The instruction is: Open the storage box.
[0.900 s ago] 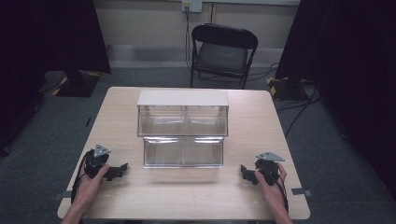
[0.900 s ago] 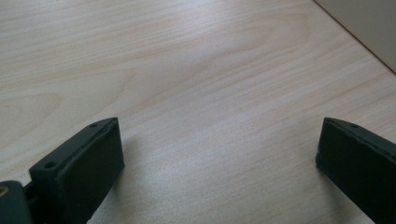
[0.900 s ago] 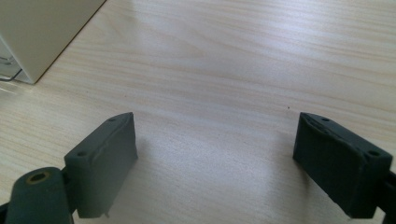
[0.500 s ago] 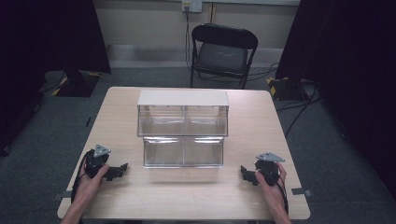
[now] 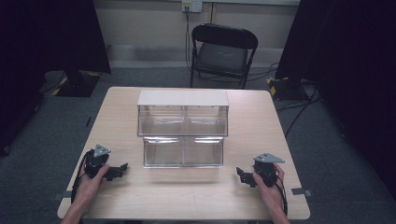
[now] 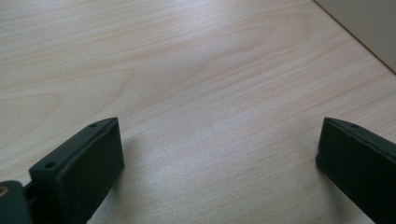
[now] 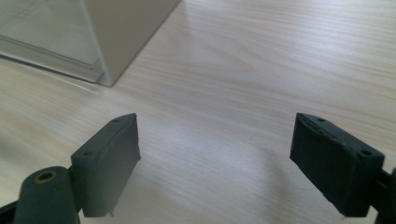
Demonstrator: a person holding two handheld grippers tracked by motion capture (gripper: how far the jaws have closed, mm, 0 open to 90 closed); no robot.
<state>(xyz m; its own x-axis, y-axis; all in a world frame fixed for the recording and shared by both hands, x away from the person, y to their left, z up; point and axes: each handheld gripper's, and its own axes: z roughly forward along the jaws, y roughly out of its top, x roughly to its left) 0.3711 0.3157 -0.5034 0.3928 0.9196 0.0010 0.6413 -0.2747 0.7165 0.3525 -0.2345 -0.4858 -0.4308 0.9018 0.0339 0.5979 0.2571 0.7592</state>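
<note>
A two-tier clear plastic drawer cabinet (image 5: 182, 129) with a white top stands in the middle of the wooden table (image 5: 252, 116). My left gripper (image 5: 119, 170) rests on the table near the front left, its jaws wide open over bare wood (image 6: 219, 154). At the front right, my right gripper (image 5: 242, 175) also rests on the table with its jaws spread and nothing between them (image 7: 215, 154). The cabinet's lower corner (image 7: 100, 51) shows at the top left of the right gripper view. Both grippers point inward toward the cabinet's front.
A black folding chair (image 5: 221, 53) stands beyond the table's far edge. Dark curtains hang at both sides, and cables run across the floor at the right (image 5: 299, 112). Bare tabletop lies in front of the cabinet between the two grippers.
</note>
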